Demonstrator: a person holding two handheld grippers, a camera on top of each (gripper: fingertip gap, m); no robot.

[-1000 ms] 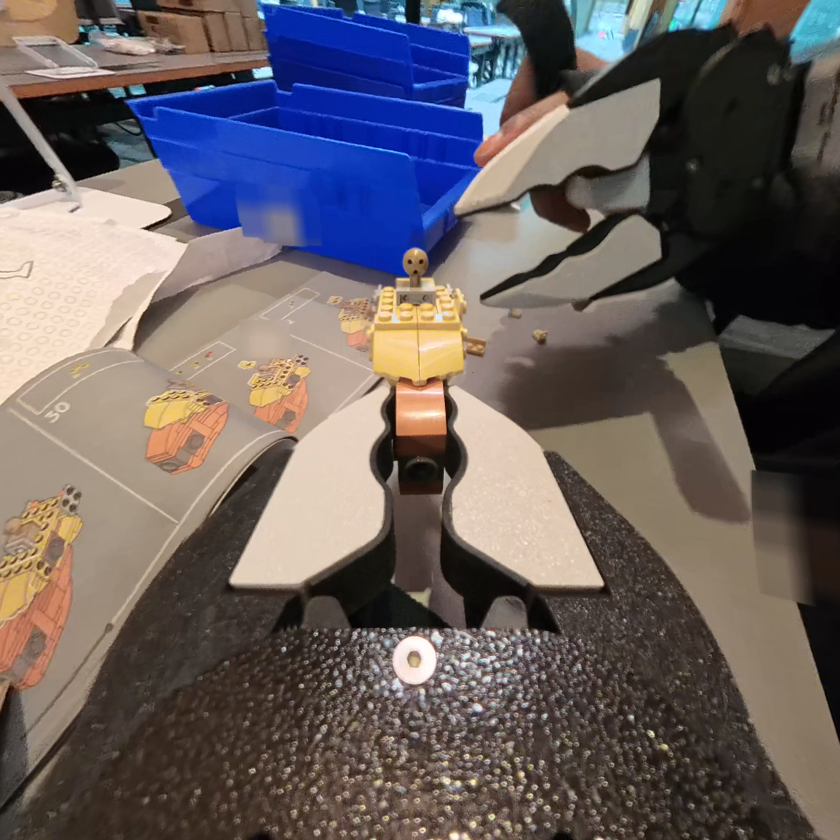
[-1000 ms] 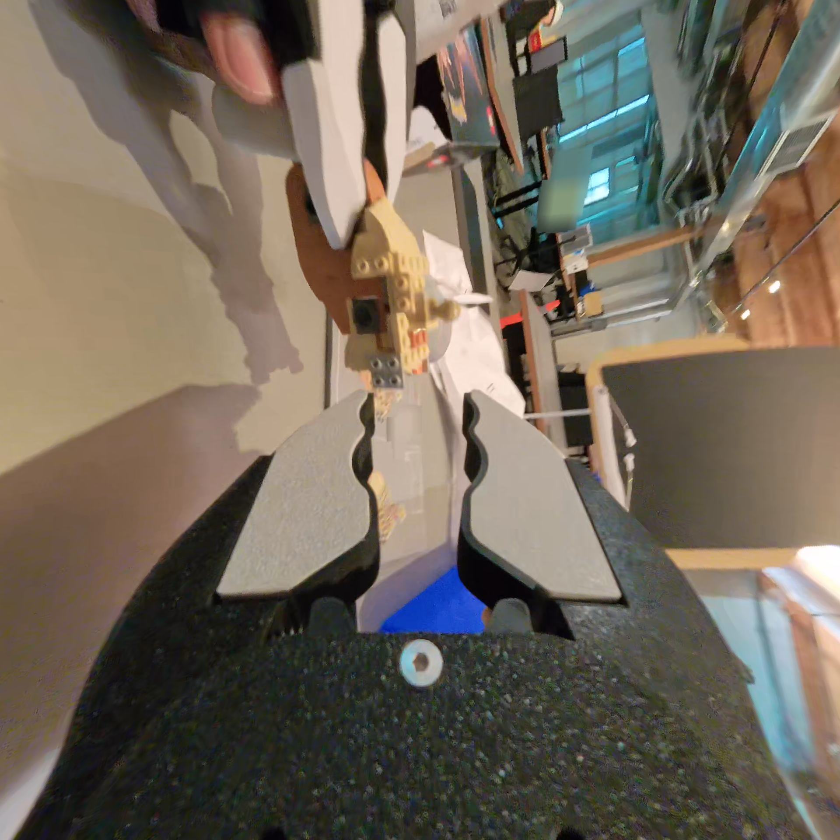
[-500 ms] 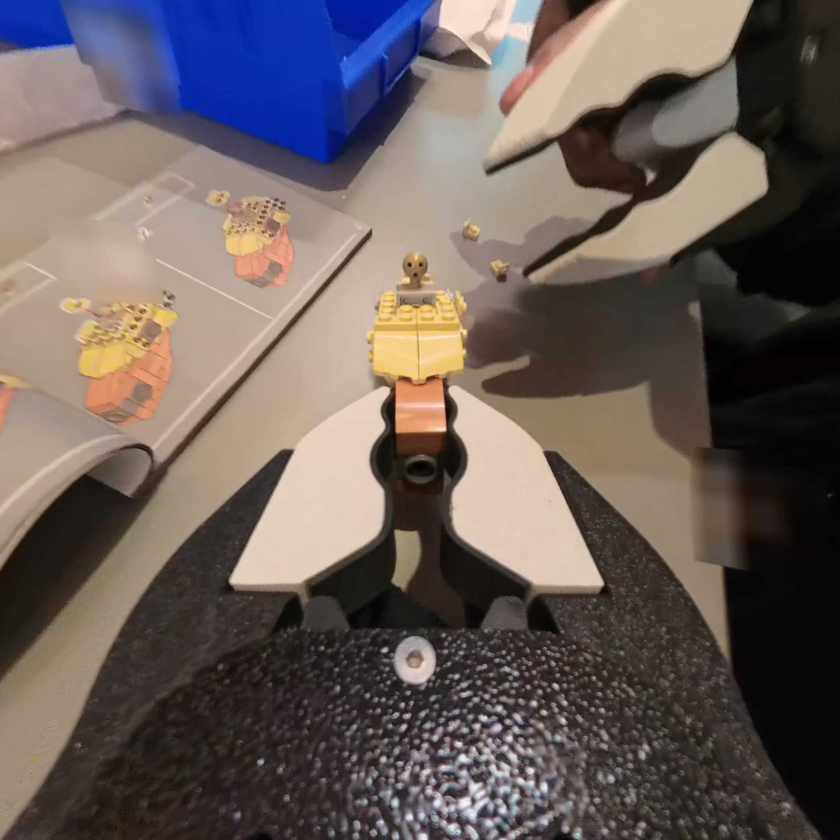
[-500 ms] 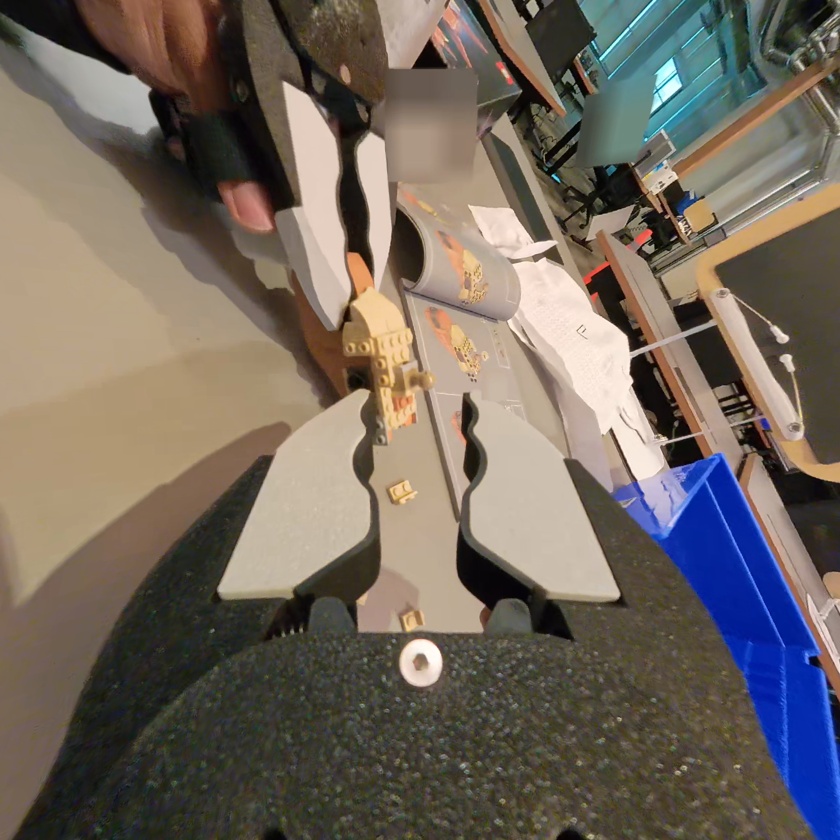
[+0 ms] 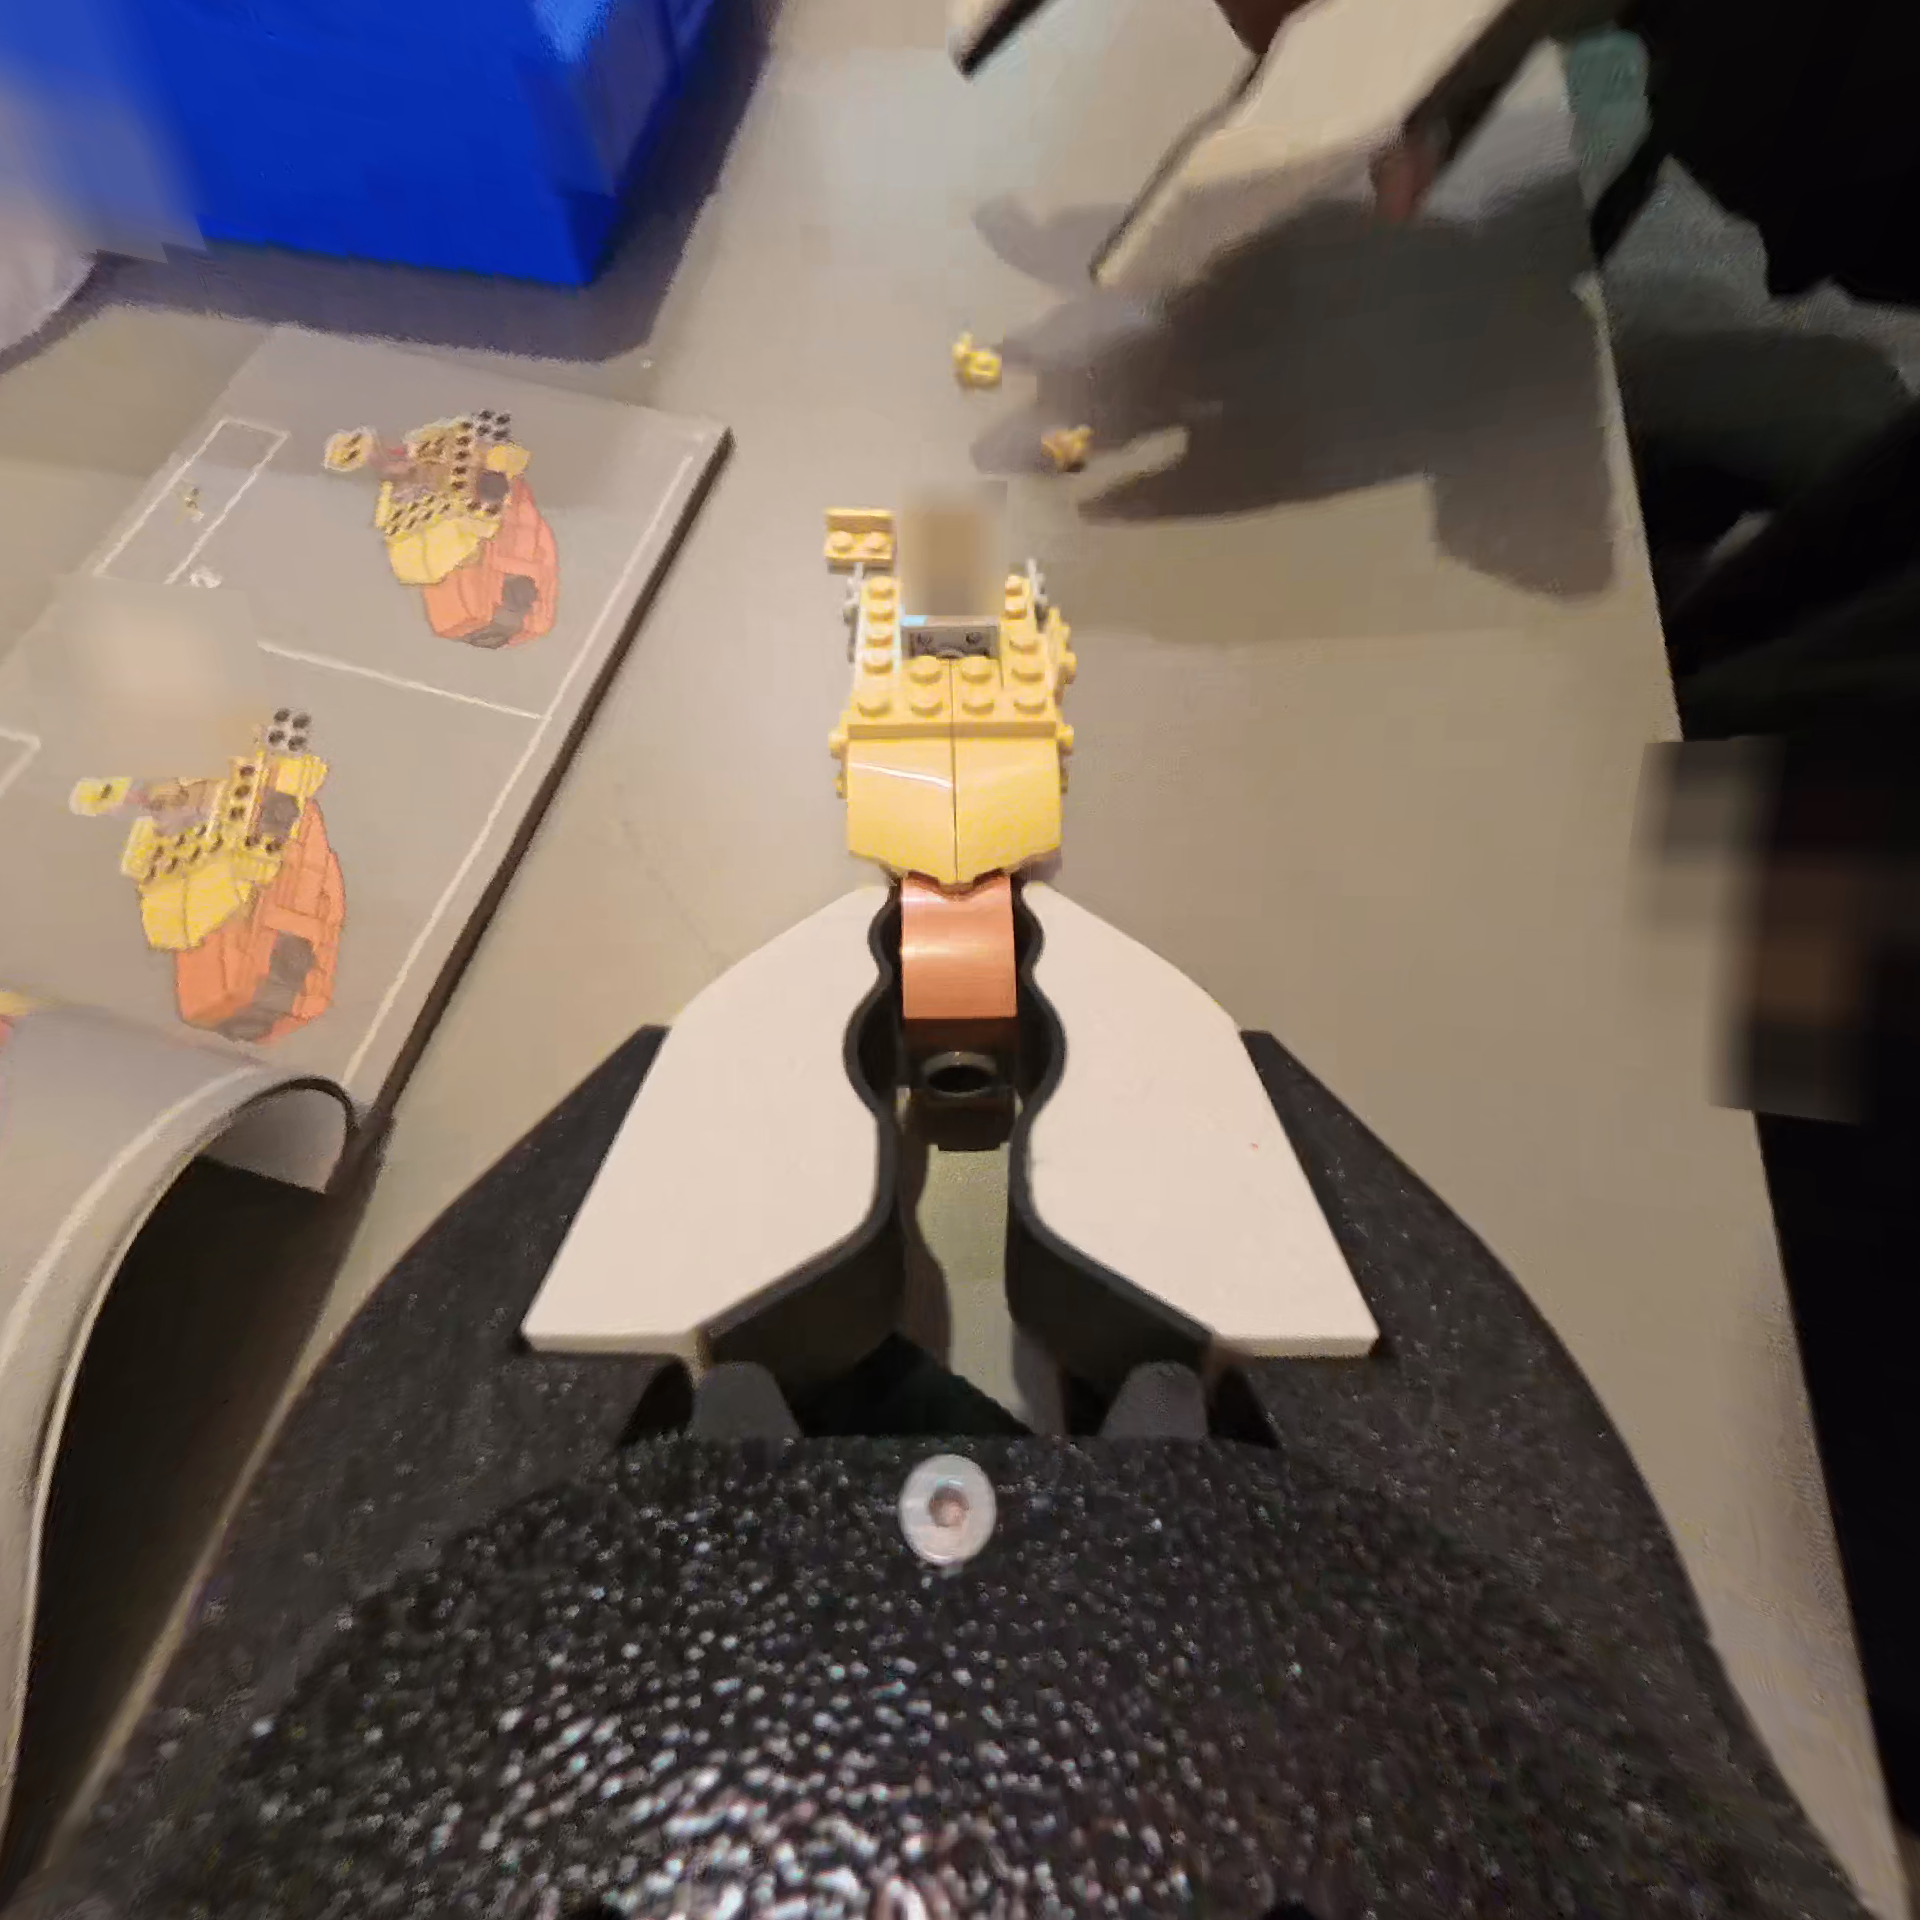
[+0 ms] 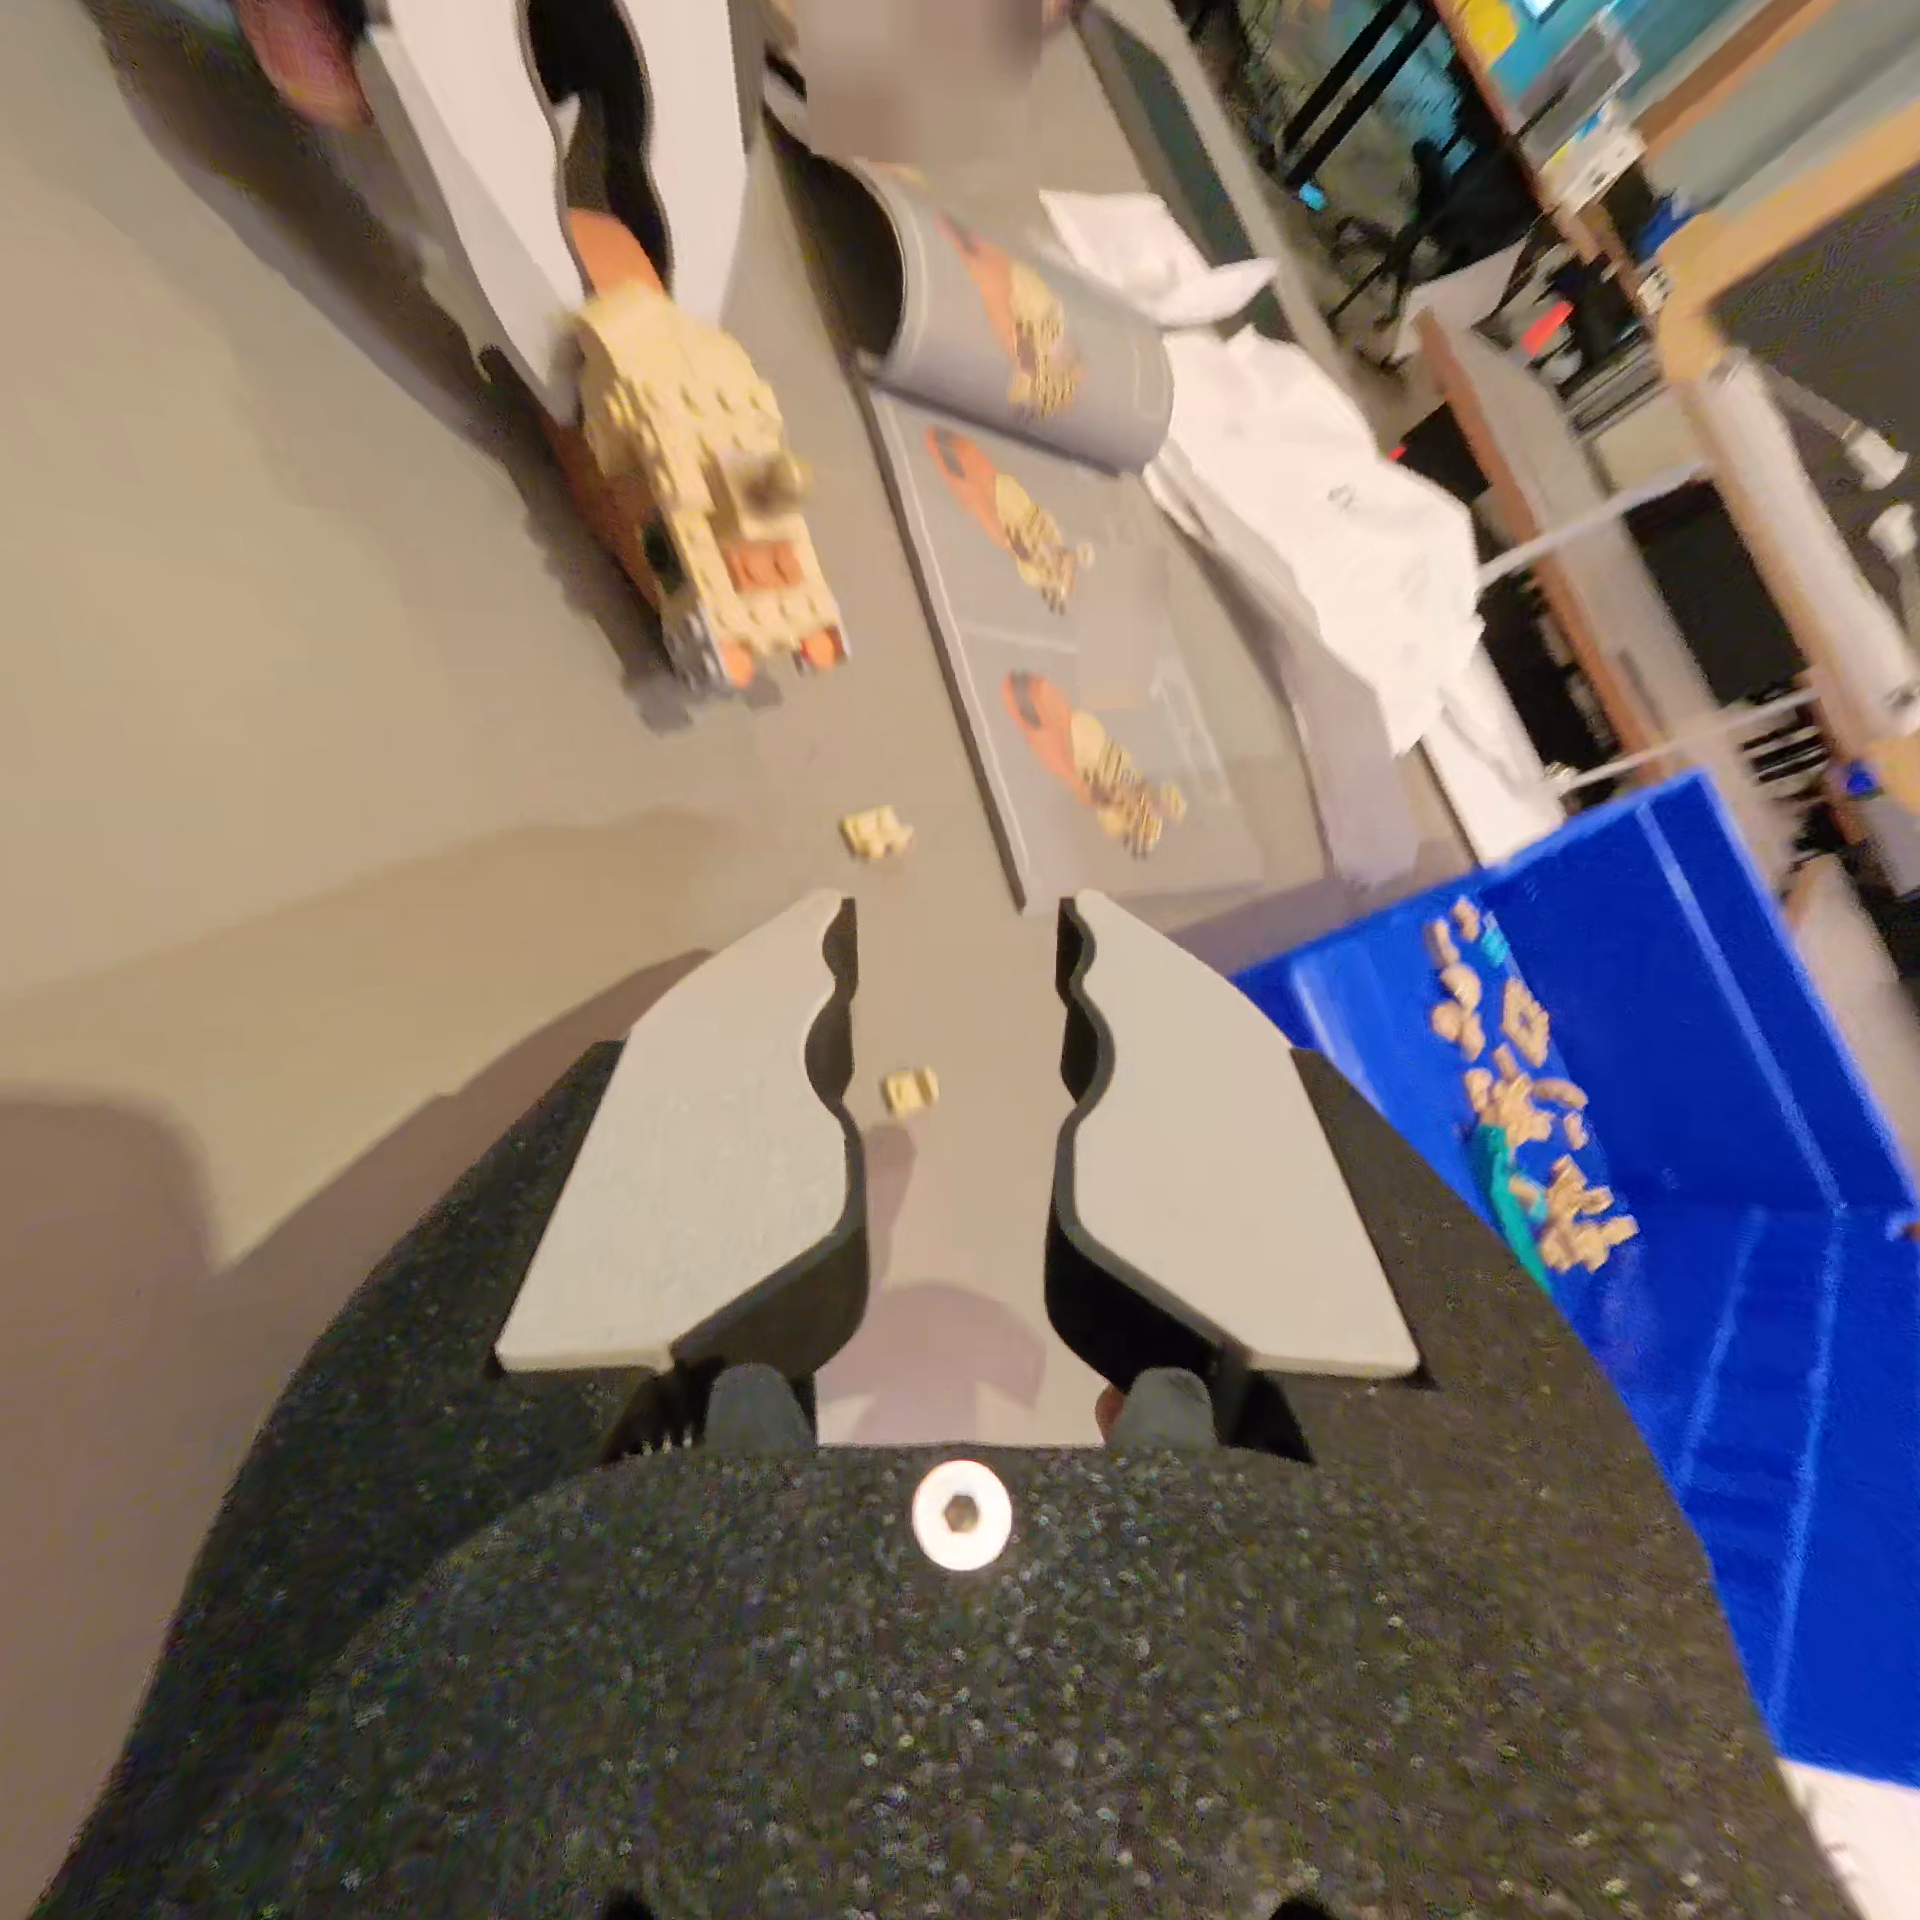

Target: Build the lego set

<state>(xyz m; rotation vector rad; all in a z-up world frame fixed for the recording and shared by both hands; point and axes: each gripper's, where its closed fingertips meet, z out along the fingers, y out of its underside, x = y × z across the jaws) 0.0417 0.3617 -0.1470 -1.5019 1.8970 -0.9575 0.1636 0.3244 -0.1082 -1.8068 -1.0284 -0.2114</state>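
Both views are moderately lit by indoor overhead light. In the left wrist view, the right gripper (image 5: 1195, 135) at one o'clock is smeared by motion blur and throws a broad soft shadow on the grey table (image 5: 1299, 831). The right wrist view is blurred throughout; the lego model (image 6: 686, 488) at eleven o'clock looks soft. Wide-angle distortion bends the edges, and glare speckles the black gripper body at six o'clock.
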